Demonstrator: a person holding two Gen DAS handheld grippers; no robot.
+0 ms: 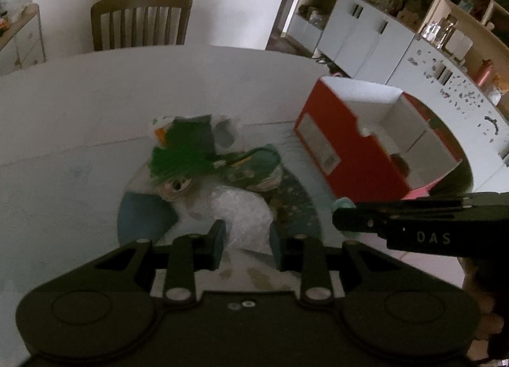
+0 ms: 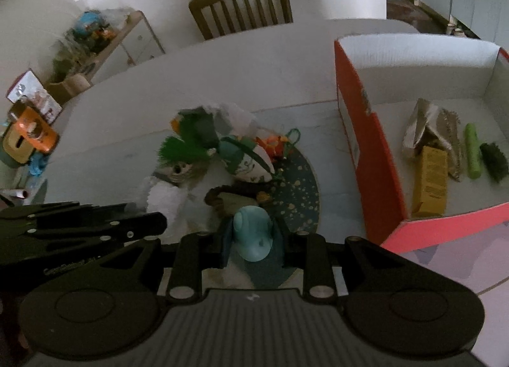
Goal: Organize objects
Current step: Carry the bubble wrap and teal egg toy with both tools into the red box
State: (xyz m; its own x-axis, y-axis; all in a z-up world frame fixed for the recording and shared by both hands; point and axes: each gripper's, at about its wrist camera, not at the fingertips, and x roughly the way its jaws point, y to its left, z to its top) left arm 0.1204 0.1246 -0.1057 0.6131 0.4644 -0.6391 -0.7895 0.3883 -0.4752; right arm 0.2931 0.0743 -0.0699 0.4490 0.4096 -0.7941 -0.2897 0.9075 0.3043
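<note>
Right tongs (image 2: 253,239) clamped on a light-blue rubbery toy (image 2: 253,235); left tongs (image 1: 245,243) pinch a clear crinkly plastic bag (image 1: 241,211). Both sit over the near side of the toy pile (image 2: 222,157) on the white tabletop (image 1: 79,106). Red box (image 2: 378,176) to the right holds a yellow carton (image 2: 429,185) and green stick (image 2: 474,150).

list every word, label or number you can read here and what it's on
"DAS": pale letters on the side of the right gripper, seen from the left wrist view.
Embossed lettering on the left gripper's side, in the right wrist view: too faint to read.
White sticker on the red box's end: print blurred.
Yellow carton inside the box: print too small to read.
</note>
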